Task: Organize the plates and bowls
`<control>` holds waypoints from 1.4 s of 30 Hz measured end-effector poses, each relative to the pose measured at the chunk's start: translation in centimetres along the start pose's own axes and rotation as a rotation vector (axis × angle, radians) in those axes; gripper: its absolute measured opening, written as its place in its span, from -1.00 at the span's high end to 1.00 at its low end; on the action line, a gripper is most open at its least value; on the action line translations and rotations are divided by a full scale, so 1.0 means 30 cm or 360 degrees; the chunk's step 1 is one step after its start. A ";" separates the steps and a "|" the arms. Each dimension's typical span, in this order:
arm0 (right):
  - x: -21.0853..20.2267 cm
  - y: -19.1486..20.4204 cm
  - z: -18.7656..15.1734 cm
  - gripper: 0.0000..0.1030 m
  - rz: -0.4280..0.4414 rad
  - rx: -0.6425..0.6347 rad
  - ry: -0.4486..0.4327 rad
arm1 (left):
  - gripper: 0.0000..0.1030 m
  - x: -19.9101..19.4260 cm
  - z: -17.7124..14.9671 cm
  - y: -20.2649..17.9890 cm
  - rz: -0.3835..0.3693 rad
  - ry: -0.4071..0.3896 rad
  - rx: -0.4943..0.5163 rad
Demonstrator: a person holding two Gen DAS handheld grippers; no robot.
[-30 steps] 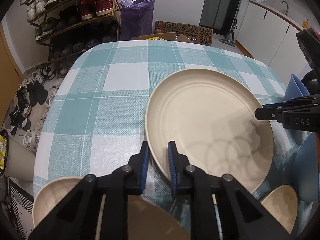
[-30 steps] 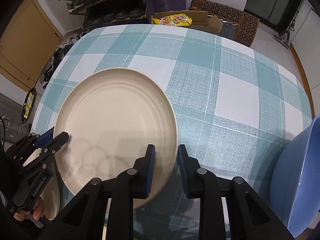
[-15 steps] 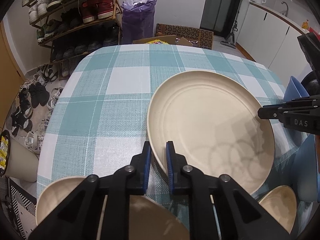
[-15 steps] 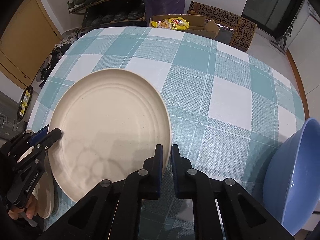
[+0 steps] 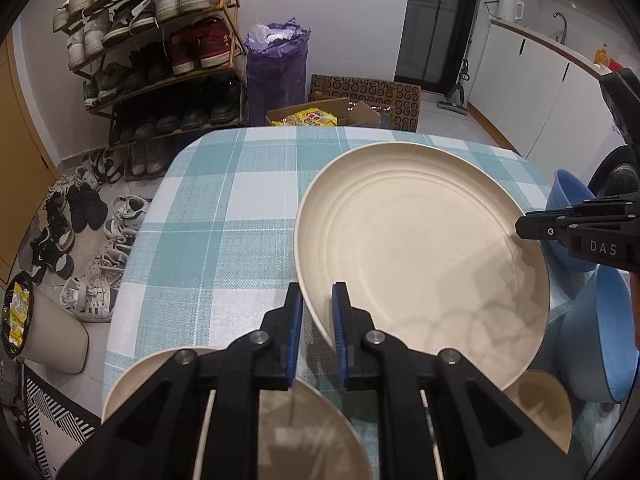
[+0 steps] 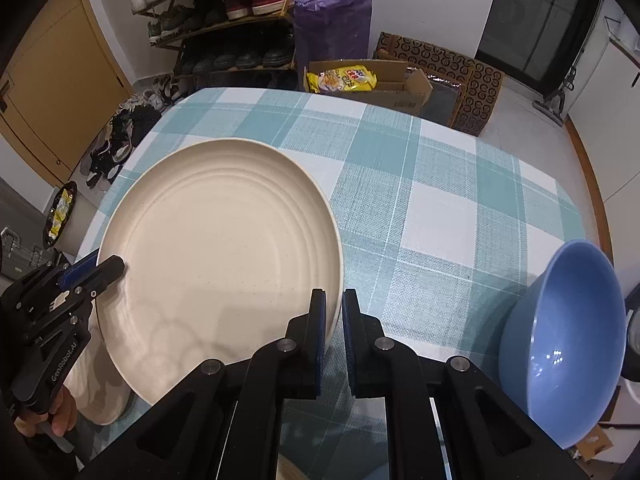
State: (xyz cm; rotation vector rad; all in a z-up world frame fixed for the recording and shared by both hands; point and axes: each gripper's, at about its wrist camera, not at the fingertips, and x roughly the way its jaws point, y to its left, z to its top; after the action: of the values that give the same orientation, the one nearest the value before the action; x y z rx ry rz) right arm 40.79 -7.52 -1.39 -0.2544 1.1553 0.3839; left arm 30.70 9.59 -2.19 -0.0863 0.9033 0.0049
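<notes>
A: What do the tongs hold?
B: The left gripper [image 5: 316,312] is clamped on the near-left rim of the plate [image 5: 420,264]. The right gripper [image 6: 334,320] is pinched on the opposite rim.
A: And the plate?
B: It hangs between them over the checked table [image 6: 440,184], tilted, apparently clear of the cloth.
A: Which step is that?
B: I judge it a two-handed carry, the lift under way. Two cream plates [image 5: 312,432] lie just under the left gripper, a small bowl [image 5: 540,408] is beside them, and blue bowls [image 6: 568,340] stand to the right.
A: Next?
B: Probably bringing it over the cream stack, both hands moving level together, then lowering before either grip loosens.
</notes>
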 end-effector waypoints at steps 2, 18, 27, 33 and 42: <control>-0.032 0.000 -0.010 0.83 0.0000 0.0003 -0.0021 | 0.76 -0.030 0.001 -0.006 0.0002 -0.0021 0.0007; -0.245 0.021 -0.120 0.83 0.0018 0.0011 -0.0152 | 0.76 -0.243 -0.031 -0.052 0.0022 -0.0151 0.0042; -0.322 0.037 -0.211 0.83 0.0039 0.0013 -0.0199 | 0.76 -0.320 -0.081 -0.074 0.0026 -0.0183 0.0056; -0.355 0.048 -0.274 0.83 0.0049 0.0011 -0.0217 | 0.76 -0.358 -0.120 -0.090 0.0033 -0.0198 0.0068; -0.384 0.065 -0.367 0.83 0.0073 0.0020 -0.0244 | 0.76 -0.409 -0.189 -0.100 0.0051 -0.0220 0.0092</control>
State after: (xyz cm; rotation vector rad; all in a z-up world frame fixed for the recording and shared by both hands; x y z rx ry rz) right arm 26.74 -11.90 4.99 -0.1846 1.0141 0.4295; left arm 18.77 6.56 4.16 -0.0171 0.7660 0.0142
